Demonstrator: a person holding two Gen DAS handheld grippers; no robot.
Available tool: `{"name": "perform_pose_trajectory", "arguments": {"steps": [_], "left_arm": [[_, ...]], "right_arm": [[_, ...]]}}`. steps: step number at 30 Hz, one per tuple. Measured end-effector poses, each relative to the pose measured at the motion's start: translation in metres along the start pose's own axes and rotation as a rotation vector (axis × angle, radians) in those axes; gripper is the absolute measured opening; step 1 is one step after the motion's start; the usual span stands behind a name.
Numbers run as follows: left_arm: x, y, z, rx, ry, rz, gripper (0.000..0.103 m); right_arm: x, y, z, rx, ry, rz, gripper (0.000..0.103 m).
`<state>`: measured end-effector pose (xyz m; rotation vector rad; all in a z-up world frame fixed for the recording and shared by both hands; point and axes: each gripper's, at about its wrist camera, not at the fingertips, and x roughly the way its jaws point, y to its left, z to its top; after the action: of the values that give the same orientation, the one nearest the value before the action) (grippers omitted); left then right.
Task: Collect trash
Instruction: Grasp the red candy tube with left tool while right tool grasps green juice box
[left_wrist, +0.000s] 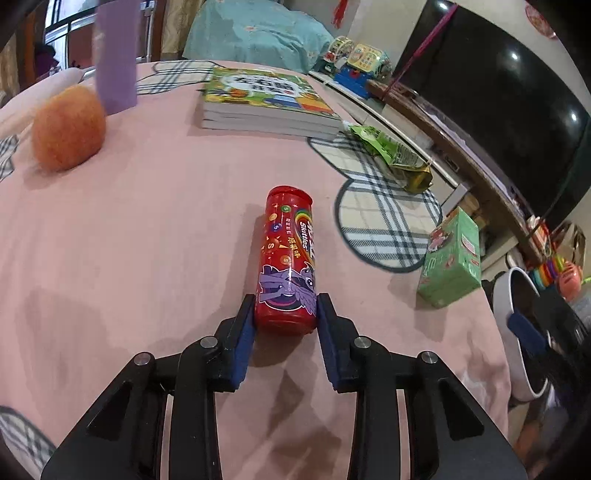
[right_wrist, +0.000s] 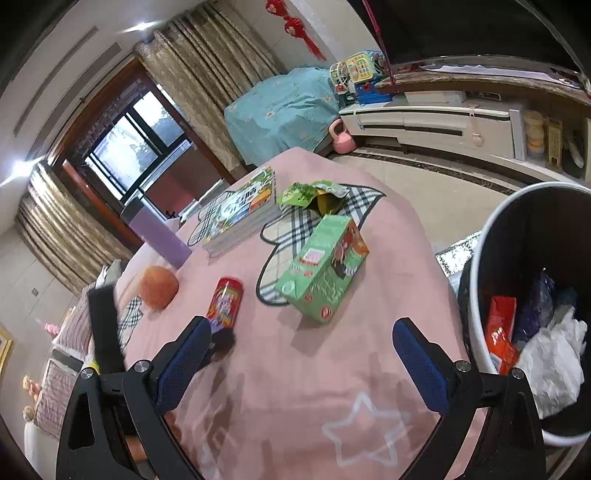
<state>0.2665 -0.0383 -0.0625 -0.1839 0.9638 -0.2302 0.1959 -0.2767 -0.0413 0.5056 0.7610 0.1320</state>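
The red candy tube (left_wrist: 288, 258) lay on its side at the centre of the left wrist view, on the pink cloth of the bench (left_wrist: 147, 240), its near end between the jaws of the left gripper (left_wrist: 286, 314). The blue pads looked pressed against both sides of the tube, so the grip seemed made, though the wide-angle lens makes the contact hard to be sure of. The right gripper (right_wrist: 303, 354) hung over the bench with its jaws wide apart and nothing between them. A green carton (right_wrist: 325, 269) stood in the middle of the right wrist view, and a crumpled green wrapper (right_wrist: 314, 194) lay above it beside a stack of books (right_wrist: 240, 210). An orange fruit (left_wrist: 68, 129) sat at the upper left of the left wrist view. The bin (right_wrist: 480, 295), at the right edge of the right wrist view, already held rubbish. The step in hand appeared to be picking up the tube; next it would need lifting clear and carrying over the bin's rim before release.
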Motion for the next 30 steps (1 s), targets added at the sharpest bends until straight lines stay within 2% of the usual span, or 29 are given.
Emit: {"name": "perform_pose_trajectory", "arguments": {"steps": [6,9,11,15,17,18,19,24,27,30], "left_arm": [[-0.028,0.024,-0.029,-0.003,0.000,-0.025,0.031],[-0.034,0.036,-0.038,-0.010,-0.011,-0.043,0.031],[-0.035,0.040,-0.041,-0.009,-0.024,-0.049,0.031],[-0.035,0.039,-0.044,-0.009,-0.039,-0.056,0.031],[-0.035,0.039,-0.044,-0.004,-0.042,-0.056,0.032],[-0.035,0.041,-0.044,-0.006,-0.042,-0.062,0.033],[-0.036,0.042,-0.044,-0.012,-0.042,-0.077,0.035],[-0.037,0.046,-0.045,-0.032,-0.044,-0.117,0.040],[-0.038,0.042,-0.046,-0.016,-0.050,-0.099,0.043],[-0.040,0.041,-0.046,-0.016,-0.062,-0.072,0.053]], "right_arm": [[0.033,0.025,0.005,-0.084,0.002,-0.055,0.096],[0.050,0.031,0.006,-0.135,0.006,-0.115,0.092],[0.064,0.029,0.007,-0.138,0.019,-0.163,0.083],[0.078,0.014,0.011,-0.110,0.040,-0.234,0.073],[0.081,0.010,0.012,-0.092,0.050,-0.247,0.059],[0.079,0.009,0.011,-0.090,0.049,-0.255,0.055],[0.077,0.010,0.010,-0.093,0.046,-0.263,0.040],[0.060,0.015,-0.007,-0.095,0.057,-0.208,0.038],[0.043,0.021,-0.028,-0.122,0.081,-0.157,0.038],[0.027,0.028,-0.050,-0.160,0.114,-0.112,0.038]]}}
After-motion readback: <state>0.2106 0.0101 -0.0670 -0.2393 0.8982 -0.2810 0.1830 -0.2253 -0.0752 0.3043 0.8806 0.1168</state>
